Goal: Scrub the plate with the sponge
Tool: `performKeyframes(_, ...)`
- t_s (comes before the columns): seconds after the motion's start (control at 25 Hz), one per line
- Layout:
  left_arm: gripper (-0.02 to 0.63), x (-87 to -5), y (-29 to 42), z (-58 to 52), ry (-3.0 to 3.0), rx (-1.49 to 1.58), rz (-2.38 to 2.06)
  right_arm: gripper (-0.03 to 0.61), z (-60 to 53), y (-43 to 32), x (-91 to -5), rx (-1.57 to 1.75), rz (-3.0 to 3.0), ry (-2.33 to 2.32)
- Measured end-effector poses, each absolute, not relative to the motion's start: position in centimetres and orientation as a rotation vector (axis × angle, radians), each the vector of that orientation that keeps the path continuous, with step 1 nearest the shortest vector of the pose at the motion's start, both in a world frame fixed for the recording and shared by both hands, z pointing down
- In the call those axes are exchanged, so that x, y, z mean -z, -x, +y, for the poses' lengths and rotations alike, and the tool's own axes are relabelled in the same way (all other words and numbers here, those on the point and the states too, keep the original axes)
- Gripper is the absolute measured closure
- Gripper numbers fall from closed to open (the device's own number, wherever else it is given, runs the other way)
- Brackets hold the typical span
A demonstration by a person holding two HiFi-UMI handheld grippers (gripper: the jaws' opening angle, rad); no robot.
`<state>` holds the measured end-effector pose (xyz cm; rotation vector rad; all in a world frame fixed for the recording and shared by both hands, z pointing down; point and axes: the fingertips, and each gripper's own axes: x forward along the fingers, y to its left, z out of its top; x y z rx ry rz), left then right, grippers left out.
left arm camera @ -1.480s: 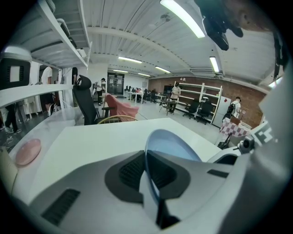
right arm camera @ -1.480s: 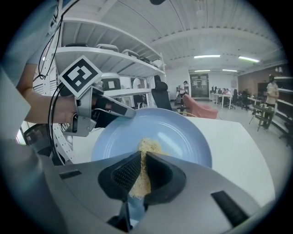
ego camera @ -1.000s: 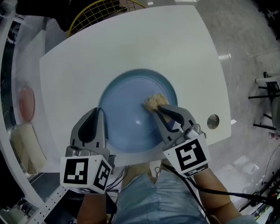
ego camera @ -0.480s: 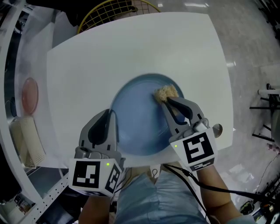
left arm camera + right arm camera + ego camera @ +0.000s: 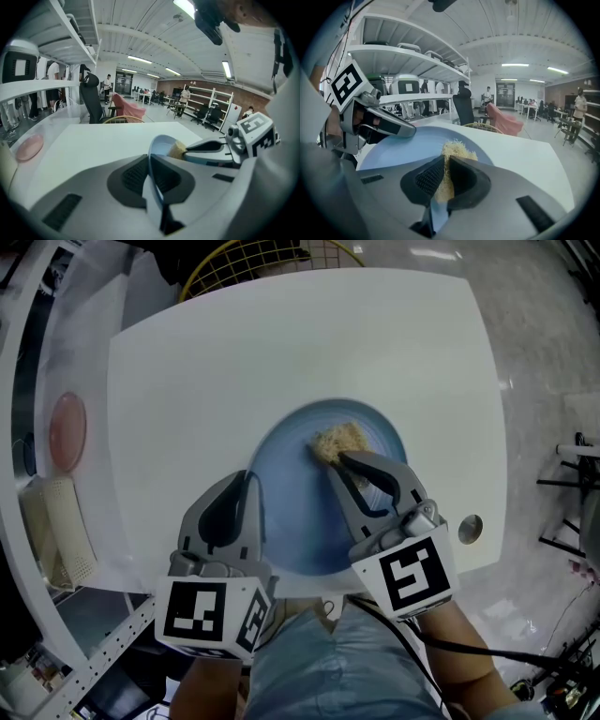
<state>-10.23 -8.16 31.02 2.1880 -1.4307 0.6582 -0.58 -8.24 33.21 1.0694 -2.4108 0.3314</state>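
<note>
Head view: plate rim partly hidden.

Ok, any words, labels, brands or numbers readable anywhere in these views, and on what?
No readable text in any view.
Marker cube on the left gripper: black-and-white square pattern only, no letters.
Marker cube on the right gripper: likewise.
Round blue plate, tan fibrous sponge, white table: no print.
White shelving and the room behind: any signs too small and blurred.
</note>
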Motion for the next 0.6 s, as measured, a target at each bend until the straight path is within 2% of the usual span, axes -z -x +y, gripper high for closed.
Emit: performKeyframes(0.6, 0.591, -31.2, 10.7, -8.5, -2.208, -0.679, -1.425, 0.538, -2.4, 5.0, -32.5, -0.364, -2.539, -0.876)
